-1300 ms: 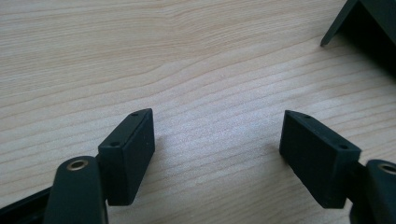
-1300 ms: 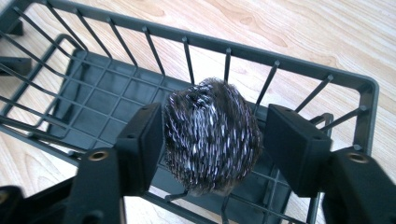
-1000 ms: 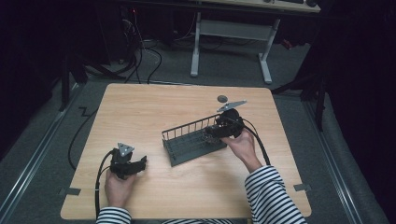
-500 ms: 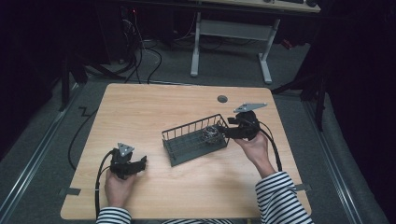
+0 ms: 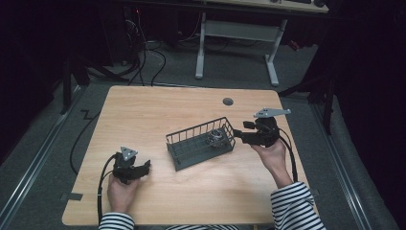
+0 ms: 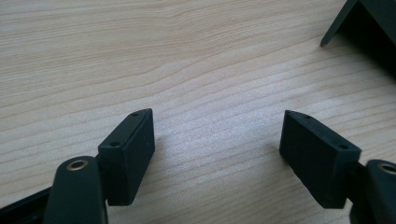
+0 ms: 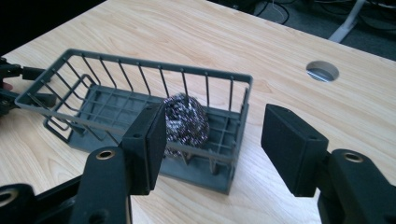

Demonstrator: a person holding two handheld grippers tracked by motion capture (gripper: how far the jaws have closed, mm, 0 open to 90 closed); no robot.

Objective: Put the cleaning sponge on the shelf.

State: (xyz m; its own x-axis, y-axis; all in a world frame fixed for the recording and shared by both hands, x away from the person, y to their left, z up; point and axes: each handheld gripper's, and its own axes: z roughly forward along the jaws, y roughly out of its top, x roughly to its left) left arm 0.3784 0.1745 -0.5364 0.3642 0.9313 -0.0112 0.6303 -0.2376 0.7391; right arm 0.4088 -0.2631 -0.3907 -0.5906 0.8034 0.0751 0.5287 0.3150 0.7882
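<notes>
Steel wool in a tight ball (image 7: 186,122) lies at the near end of the grey wire basket (image 7: 116,65), just ahead of the right tool (image 7: 212,133), whose jaws have just been closing yet stand apart with nothing between them. Well off from the basket, the left tool (image 6: 217,149) rests low over the wooden bench (image 6: 140,56), jaws spread and empty.

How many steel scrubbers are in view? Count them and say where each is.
1. The steel scrubber lies inside the wire basket, at the end nearest the right gripper. None seems hidden.
</notes>
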